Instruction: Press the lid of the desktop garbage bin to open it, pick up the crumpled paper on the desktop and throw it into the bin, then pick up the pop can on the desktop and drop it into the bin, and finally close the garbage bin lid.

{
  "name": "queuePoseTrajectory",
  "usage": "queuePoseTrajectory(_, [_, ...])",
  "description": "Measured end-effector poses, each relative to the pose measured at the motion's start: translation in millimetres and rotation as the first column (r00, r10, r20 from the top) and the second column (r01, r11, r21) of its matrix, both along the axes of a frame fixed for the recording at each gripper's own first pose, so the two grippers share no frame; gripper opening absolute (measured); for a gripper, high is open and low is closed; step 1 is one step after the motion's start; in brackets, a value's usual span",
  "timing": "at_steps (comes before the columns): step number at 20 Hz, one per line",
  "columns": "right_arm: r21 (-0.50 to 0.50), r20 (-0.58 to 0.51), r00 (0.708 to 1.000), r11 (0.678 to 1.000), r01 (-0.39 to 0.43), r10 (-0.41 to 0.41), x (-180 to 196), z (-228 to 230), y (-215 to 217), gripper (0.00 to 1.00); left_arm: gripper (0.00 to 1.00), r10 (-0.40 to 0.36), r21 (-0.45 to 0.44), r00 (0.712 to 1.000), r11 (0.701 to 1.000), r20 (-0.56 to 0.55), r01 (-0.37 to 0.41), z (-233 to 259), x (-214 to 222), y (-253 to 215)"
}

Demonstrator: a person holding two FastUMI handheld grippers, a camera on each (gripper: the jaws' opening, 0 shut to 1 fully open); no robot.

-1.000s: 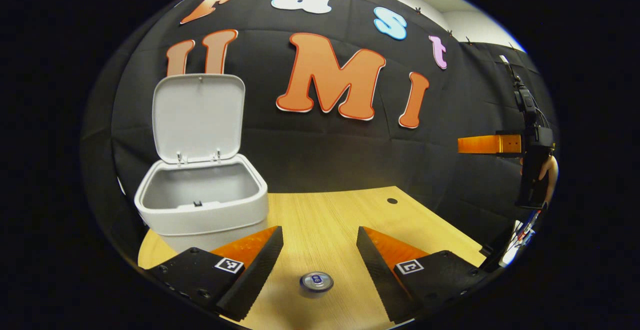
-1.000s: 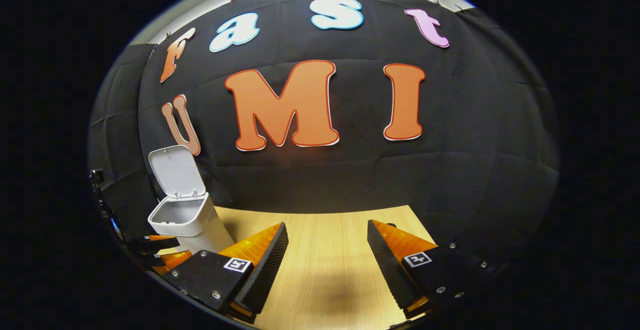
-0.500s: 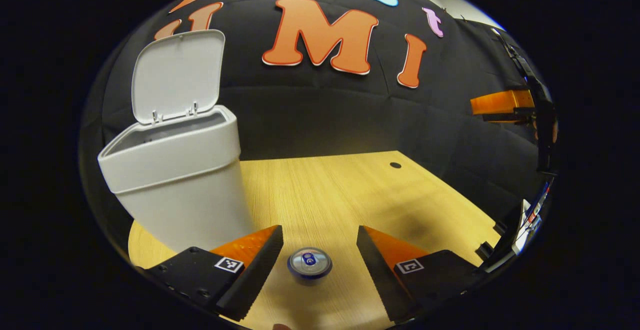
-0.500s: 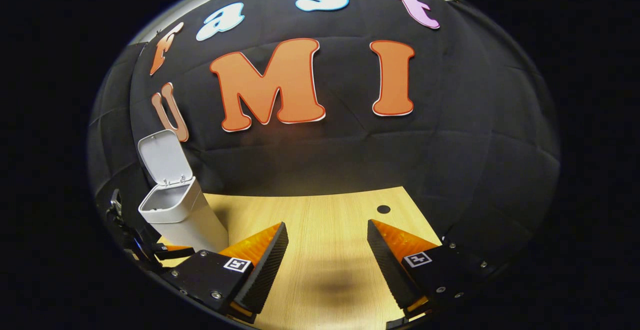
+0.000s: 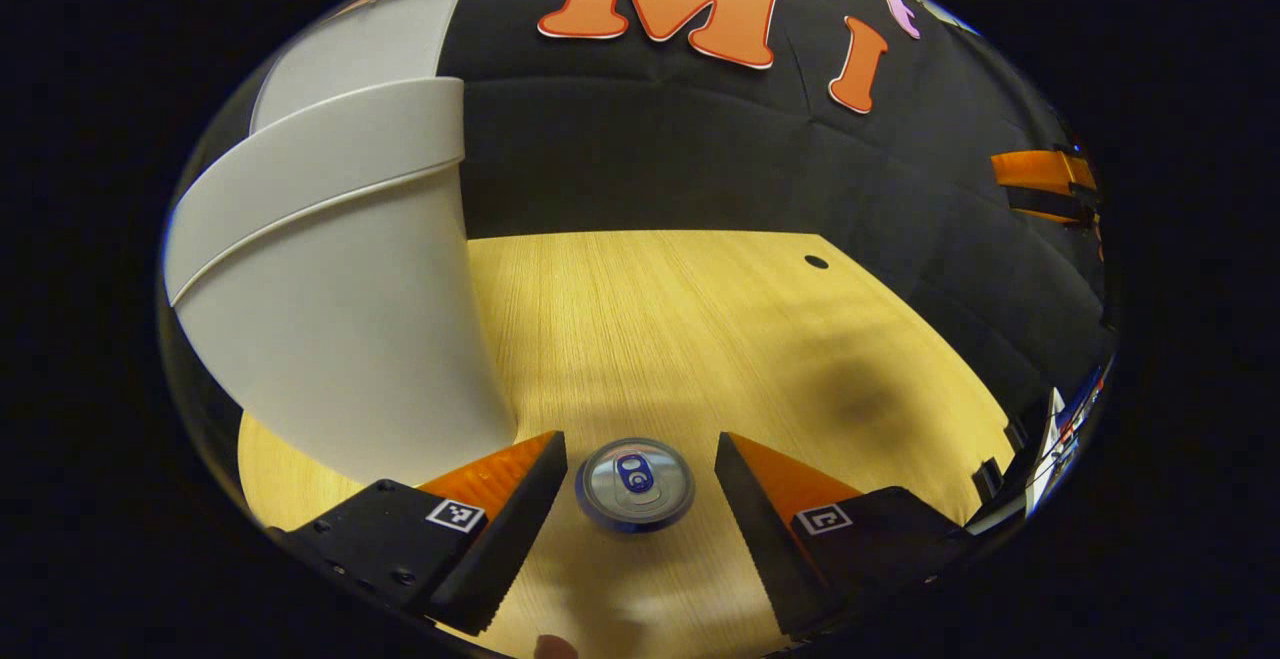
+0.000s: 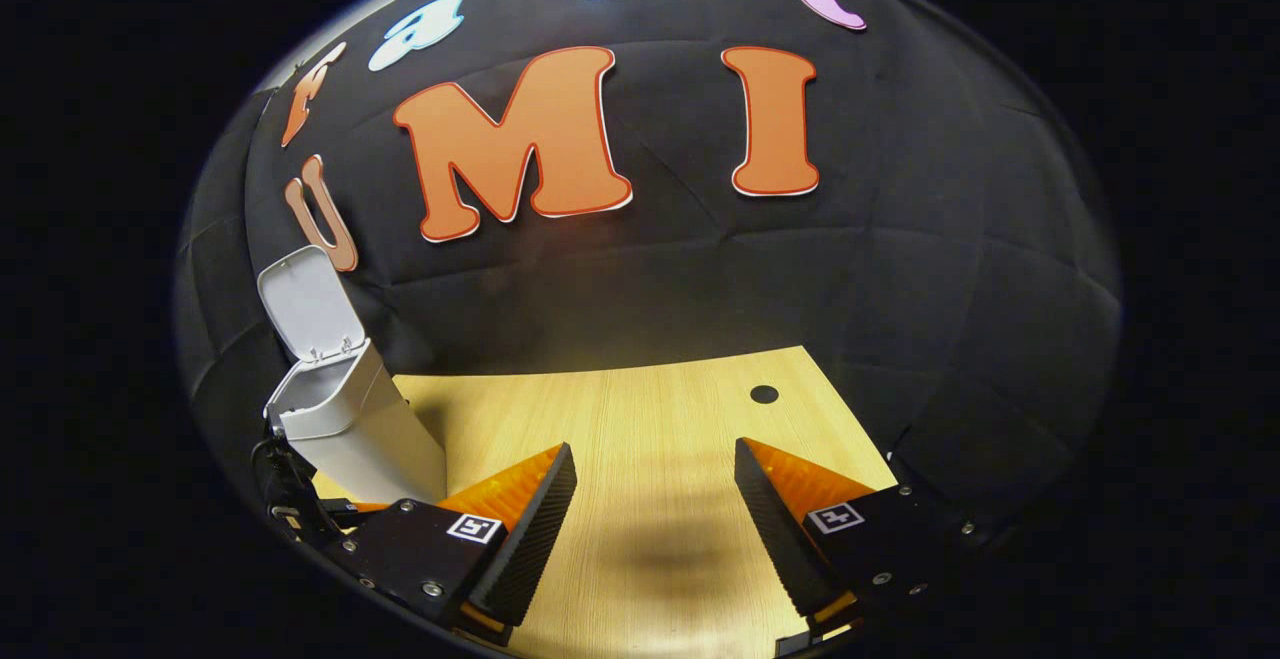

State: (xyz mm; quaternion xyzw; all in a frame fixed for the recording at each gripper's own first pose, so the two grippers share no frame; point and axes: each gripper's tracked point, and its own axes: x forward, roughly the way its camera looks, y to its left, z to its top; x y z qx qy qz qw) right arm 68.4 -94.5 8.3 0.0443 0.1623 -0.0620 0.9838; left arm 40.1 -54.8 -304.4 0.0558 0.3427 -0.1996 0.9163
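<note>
Between the spread fingers of our left gripper (image 5: 635, 469) stands the pop can (image 5: 634, 484), upright on the wooden desktop (image 5: 700, 339), its round top and pull tab facing up at us. The jaws are open, one on each side of the can, with a sliver of desk showing at both flanks, so neither finger touches it yet. The can's long axis is vertical and runs roughly across the line along which the fingers would close, which suits a squeeze on its curved wall. We judge that the coming move depends on just this: the can sits centred in the gap, slightly closer to the left finger, and the gripper need only settle lower and close.

Just beside the left finger, up and to the left, rises the white garbage bin (image 5: 330, 319), its lid (image 5: 350, 49) tipped back and open. The bin is near, so the carry after a grasp should be short, up and over the rim.

Our right gripper (image 6: 655, 499) hangs well apart over bare desktop, jaws open and holding nothing. In the right gripper view the bin stands far off to the left with its lid up. The left hand is plainly the nearer one to the can. We cannot tell whether the crumpled paper already lies in the bin.
</note>
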Motion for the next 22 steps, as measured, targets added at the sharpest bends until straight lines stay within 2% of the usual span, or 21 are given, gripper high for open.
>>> queuePoseTrajectory(7, [0.012,-0.027,1.000,1.000,0.003,-0.003,2.1,-8.4,0.3,0.95,0.96,-0.001,0.020,0.998,1.000,-0.068,0.002,-30.8,1.3,1.3])
queuePoseTrajectory(14, [0.026,-0.056,0.998,0.999,0.019,-0.017,-1.3,-17.5,-8.4,0.95,0.97,0.000,0.086,0.995,0.996,-0.103,0.009,-58.7,0.3,-0.3])
queuePoseTrajectory(16, [0.035,-0.063,0.998,0.999,0.022,-0.020,-3.1,-19.8,-9.9,0.95,0.86,-0.004,0.066,0.995,0.998,-0.095,0.011,-54.1,2.3,-1.8])
queuePoseTrajectory(19, [0.035,-0.066,0.998,0.999,0.020,-0.018,-3.1,-21.0,-8.7,0.95,0.84,-0.014,0.091,0.999,0.996,-0.052,0.018,-39.6,3.3,0.3])
queuePoseTrajectory(22, [0.035,-0.062,0.998,0.999,0.008,-0.006,-3.2,-19.0,-4.2,0.95,0.84,-0.027,0.076,1.000,0.997,-0.006,0.027,-7.4,7.0,-6.0])
